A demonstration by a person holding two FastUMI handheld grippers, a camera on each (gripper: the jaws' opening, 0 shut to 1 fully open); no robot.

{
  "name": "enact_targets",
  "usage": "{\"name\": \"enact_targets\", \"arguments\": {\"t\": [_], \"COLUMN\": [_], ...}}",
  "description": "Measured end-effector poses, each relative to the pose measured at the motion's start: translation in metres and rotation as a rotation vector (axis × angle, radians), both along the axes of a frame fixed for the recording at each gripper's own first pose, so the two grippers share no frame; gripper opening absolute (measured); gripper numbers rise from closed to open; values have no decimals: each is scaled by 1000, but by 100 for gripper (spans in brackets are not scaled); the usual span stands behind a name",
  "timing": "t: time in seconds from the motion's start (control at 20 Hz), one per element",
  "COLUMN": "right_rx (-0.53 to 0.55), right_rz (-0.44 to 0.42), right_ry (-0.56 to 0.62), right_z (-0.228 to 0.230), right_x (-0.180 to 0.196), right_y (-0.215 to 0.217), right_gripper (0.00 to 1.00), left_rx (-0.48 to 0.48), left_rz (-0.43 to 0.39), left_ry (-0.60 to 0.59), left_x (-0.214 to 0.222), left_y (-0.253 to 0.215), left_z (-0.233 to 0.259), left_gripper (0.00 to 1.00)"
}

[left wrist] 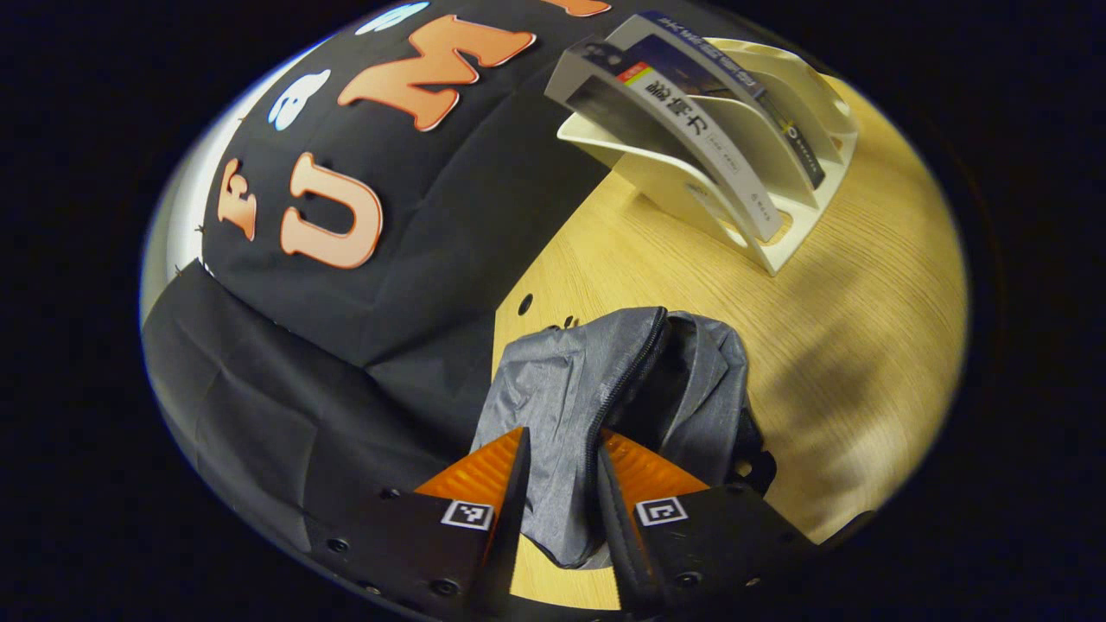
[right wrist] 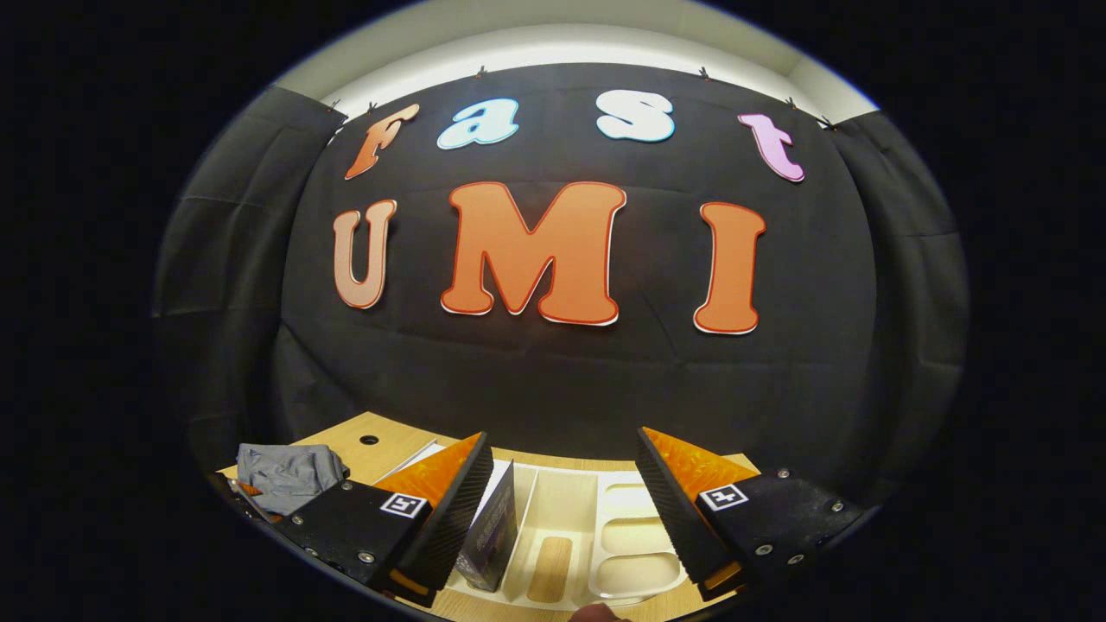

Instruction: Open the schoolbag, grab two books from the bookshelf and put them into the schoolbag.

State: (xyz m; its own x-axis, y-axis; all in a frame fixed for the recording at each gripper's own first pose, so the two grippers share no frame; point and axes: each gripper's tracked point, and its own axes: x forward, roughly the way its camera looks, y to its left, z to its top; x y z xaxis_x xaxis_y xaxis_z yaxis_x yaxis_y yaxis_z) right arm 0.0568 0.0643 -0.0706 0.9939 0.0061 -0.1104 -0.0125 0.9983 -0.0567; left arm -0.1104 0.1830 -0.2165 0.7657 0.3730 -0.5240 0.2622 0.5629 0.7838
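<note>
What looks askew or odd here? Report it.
Both books lean steeply in the white bookshelf instead of standing upright. The grey schoolbag lies crumpled on the table, pinched by the left gripper.

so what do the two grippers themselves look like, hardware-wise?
Same build on both. The left gripper and the right gripper each have two wedge-shaped fingers with orange ribbed outer faces and black pads on the inside. The fingers sit on black plates fixed with screws, and each plate carries a small square black-and-white marker. No cables or sleeves in sight.
</note>
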Motion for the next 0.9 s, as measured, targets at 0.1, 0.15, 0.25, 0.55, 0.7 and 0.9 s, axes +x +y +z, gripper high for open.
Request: {"name": "enact_targets", "arguments": {"t": [0.1, 0.15, 0.25, 0.55, 0.7, 0.9], "right_rx": [6, 3, -9, -34, -53, -39], "right_rz": [31, 45, 69, 94, 66, 10], "right_ry": [19, 32, 52, 119, 192, 346], "right_z": [-4, -6, -7, -4, -15, -38], "right_x": [2, 3, 5, 13, 22, 27], "right_y": [12, 18, 31, 70, 86, 105], "right_gripper": [98, 98, 98, 98, 98, 99], "left_rx": [-56, -84, -157, -347, -397, -486], "left_rz": [25, 36, 60, 50, -20, -108], "left_ry": [48, 74, 127, 265, 339, 437], "left_x": [3, 5, 4, 10, 17, 26], "left_y": [3, 5, 7, 5, 10, 19], "left_z": [-7, -12, -22, -26, -14, 6], "left_gripper": [34, 32, 24, 8, 8, 7]}}
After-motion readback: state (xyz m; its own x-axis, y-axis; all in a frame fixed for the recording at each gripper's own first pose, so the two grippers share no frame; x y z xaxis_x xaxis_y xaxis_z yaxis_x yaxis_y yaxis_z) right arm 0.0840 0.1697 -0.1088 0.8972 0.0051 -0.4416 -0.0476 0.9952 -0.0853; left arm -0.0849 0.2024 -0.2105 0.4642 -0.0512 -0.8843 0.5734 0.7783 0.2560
